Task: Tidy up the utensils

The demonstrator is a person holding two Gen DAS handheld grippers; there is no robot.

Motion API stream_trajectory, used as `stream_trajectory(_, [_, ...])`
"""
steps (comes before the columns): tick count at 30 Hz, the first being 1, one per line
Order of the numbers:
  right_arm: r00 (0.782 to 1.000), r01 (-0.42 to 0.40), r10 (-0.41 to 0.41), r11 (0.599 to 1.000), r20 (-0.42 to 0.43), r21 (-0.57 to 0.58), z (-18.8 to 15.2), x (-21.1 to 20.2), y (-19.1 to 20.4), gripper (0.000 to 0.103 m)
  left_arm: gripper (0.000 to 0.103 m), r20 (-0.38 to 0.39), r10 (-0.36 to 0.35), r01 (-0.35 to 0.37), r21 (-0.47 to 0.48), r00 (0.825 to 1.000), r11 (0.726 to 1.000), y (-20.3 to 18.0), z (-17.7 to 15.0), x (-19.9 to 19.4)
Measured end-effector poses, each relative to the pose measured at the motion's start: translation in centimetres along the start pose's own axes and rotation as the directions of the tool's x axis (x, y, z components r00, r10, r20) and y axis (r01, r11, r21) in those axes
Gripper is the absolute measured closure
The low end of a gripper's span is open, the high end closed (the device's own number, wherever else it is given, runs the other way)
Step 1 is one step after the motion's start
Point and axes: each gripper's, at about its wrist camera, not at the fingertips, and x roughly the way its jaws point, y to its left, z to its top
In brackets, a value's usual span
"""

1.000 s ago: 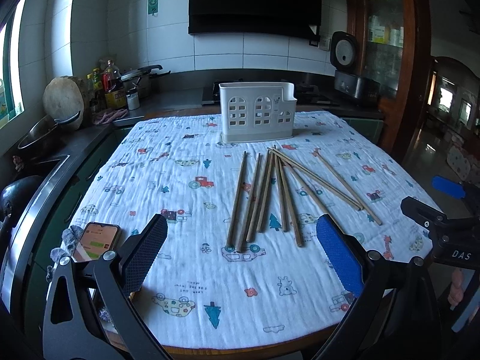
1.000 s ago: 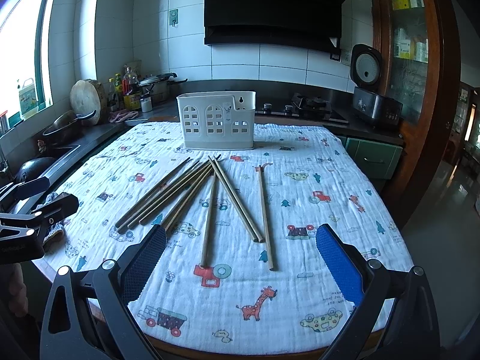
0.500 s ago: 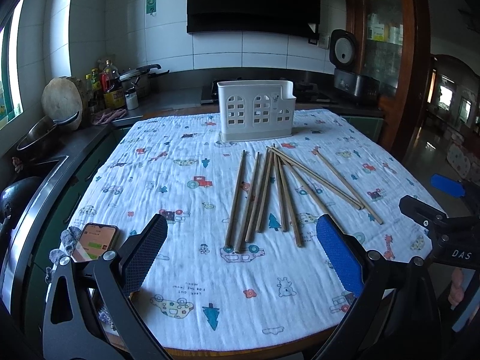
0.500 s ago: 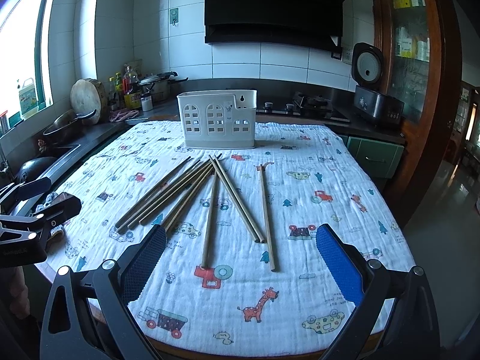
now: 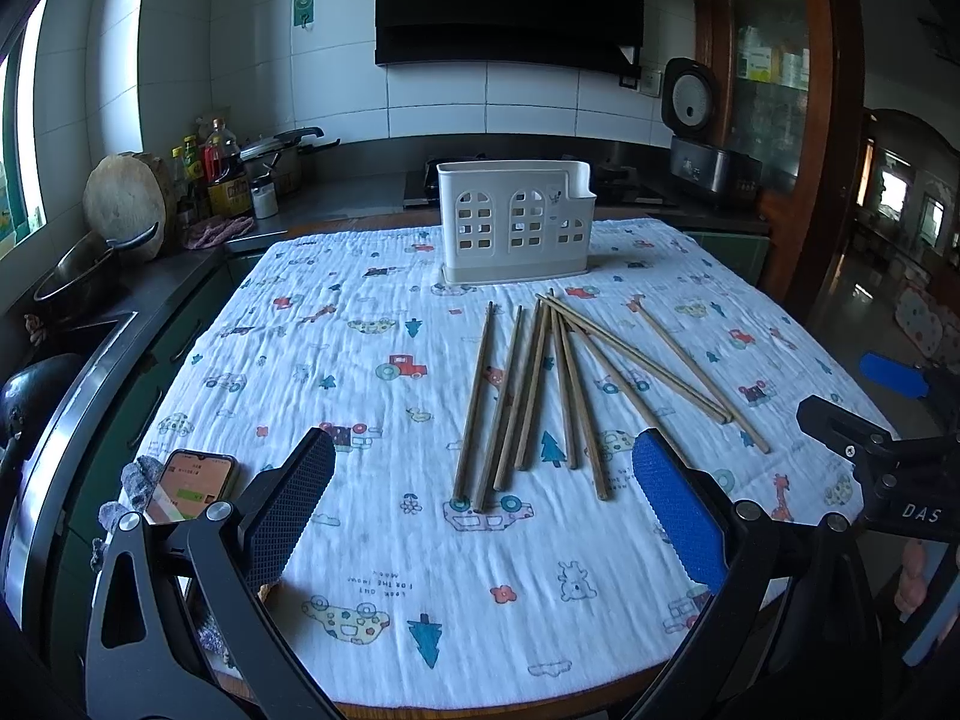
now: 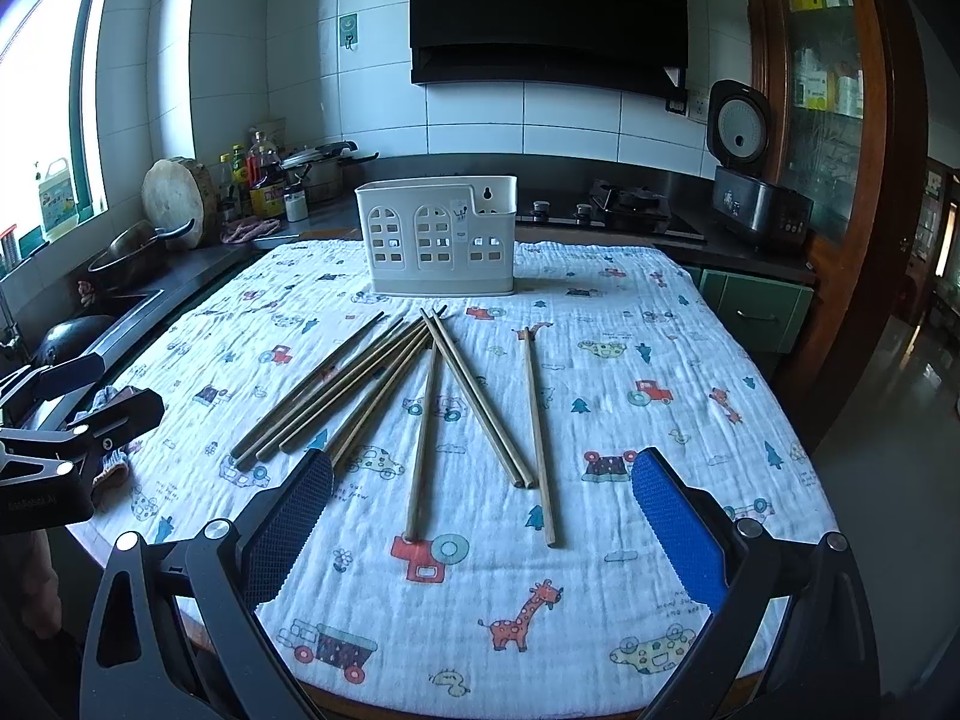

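Little has moved since 1 s ago: both views creep a bit toward the table, chopsticks and holder sit where they were.

Left gripper (image 5: 486, 504): fingers wide apart, nothing between them, hovering over the near edge of the cloth (image 5: 336, 372). Right gripper (image 6: 480, 510): fingers also spread wide, empty, over the near edge. Each shows in the other's view, right one at 3 o'clock in the left cam, left one at 9 o'clock in the right cam.

Chopsticks (image 5: 543, 390) lie loose in a fan mid-table, tips converging toward 12 o'clock, a few crossing. From the right cam, one stick (image 6: 539, 432) lies apart at the 3 o'clock side of the bunch. Holder (image 5: 515, 222), white w/ arched cutouts, stands upright at 12 o'clock just beyond the tips; can't tell its contents.

Phone (image 5: 191, 483), screen lit, lies at the cloth's 8 o'clock edge next to a grey rag (image 5: 139, 475). Nothing lies between grippers and sticks.

Cloth is white w/ cartoon cars, trees, giraffes over a round wooden table. Kitchen around: dark counter, wok (image 5: 90, 270) and round board (image 5: 123, 204) at 9–10 o'clock, bottles (image 5: 222, 168), black hood up top, rice cooker (image 5: 699, 138) and wood cabinet at 2 o'clock, white tile wall.
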Motion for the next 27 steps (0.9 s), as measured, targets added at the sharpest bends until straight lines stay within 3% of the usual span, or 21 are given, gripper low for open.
stream_trajectory(27, [0.999,-0.048,0.048,0.999,-0.016,0.024,0.1,2.2,-1.2,0.007,0.005,-0.014,0.005,-0.005,-0.013,1.000,1.000,0.8,1.2,1.5])
